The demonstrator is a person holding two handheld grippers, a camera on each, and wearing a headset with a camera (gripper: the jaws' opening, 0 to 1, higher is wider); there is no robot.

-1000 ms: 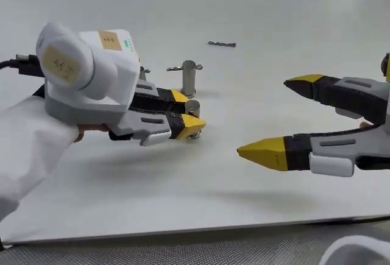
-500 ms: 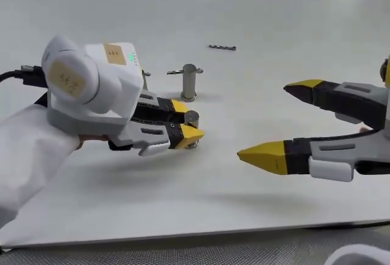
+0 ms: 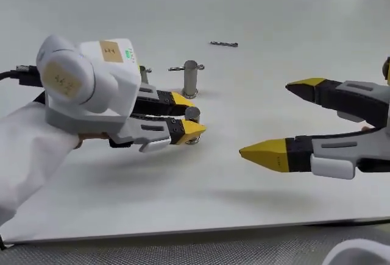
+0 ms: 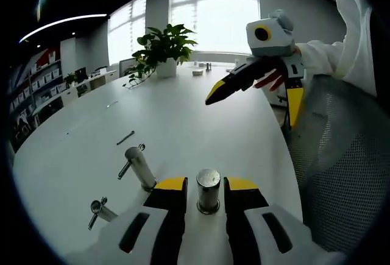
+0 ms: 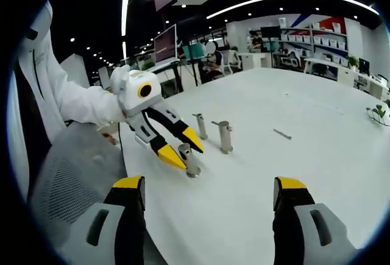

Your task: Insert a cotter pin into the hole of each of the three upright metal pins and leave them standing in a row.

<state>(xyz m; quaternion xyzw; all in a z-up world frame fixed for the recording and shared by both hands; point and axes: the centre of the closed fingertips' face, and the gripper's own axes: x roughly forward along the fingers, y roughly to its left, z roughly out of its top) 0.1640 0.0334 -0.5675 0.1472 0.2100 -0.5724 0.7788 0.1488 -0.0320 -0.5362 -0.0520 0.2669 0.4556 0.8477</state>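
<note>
My left tongs lie low over the white table, jaws narrow and set around the near pin, which stands upright between the yellow tips. In the left gripper view the left tongs show a thin strip of table on each side of that near pin, so the jaws flank it without clamping it. Just behind it stands the middle pin, upright, with a cotter pin through its top and sticking out to one side. The far pin stands beyond that one, and it too seems to carry a wire loop at its head; from my head it is mostly hidden behind the tongs' body. The three pins form a slanting row in the right gripper view. A loose cotter pin lies flat on the table well behind the row. My right tongs hang off to the right, well apart from the pins, jaws wide and holding nothing, tips pointing towards the left tongs.
</note>
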